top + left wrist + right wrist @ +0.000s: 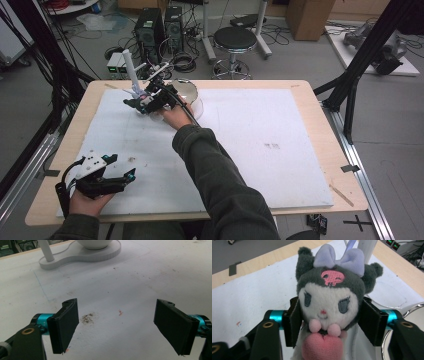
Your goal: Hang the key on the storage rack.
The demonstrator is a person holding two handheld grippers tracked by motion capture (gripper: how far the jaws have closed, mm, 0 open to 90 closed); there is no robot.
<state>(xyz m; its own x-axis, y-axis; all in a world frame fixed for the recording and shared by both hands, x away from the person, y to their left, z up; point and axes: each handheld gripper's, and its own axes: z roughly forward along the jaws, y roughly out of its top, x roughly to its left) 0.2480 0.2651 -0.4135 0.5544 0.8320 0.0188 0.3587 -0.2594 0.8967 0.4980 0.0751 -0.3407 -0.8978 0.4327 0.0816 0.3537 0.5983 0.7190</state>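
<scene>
The table (pixel 310 95) is a pale wooden top almost wholly covered by a white foam sheet (pixel 250 140), scuffed and speckled with small marks. Beyond its far edge the floor holds a black round stool (pixel 235 39), two dark computer towers (pixel 159 27) and loose cables.

A person's right arm in a dark green sleeve (pixel 220 175) reaches diagonally from the near edge toward the far left part of the sheet. There stands a white stand (pixel 80 255) with a flat, rounded base, an upright white post at one end and a white bowl-like body at the other; from above, a round mirror (pixel 186 90) sits beside it.

The right gripper (pixel 334 320) is at that stand, just in front of the post. Its fingers (pixel 372 323) pinch a small plush toy (pixel 329 297) from both sides at the cheeks. The toy has a dark grey hood with two ears, a white face, a lilac bow, a pink skull patch on the forehead, and a pink heart held under its chin. It is upright, facing the gripper's camera, with the white post rising right behind it.

The left gripper (pixel 107 180) rests low over the near left corner of the sheet, well apart from the stand. Its fingers (pixel 63 326) are spread wide with nothing between them, above a small grey smudge (pixel 87 318) on the foam.
</scene>
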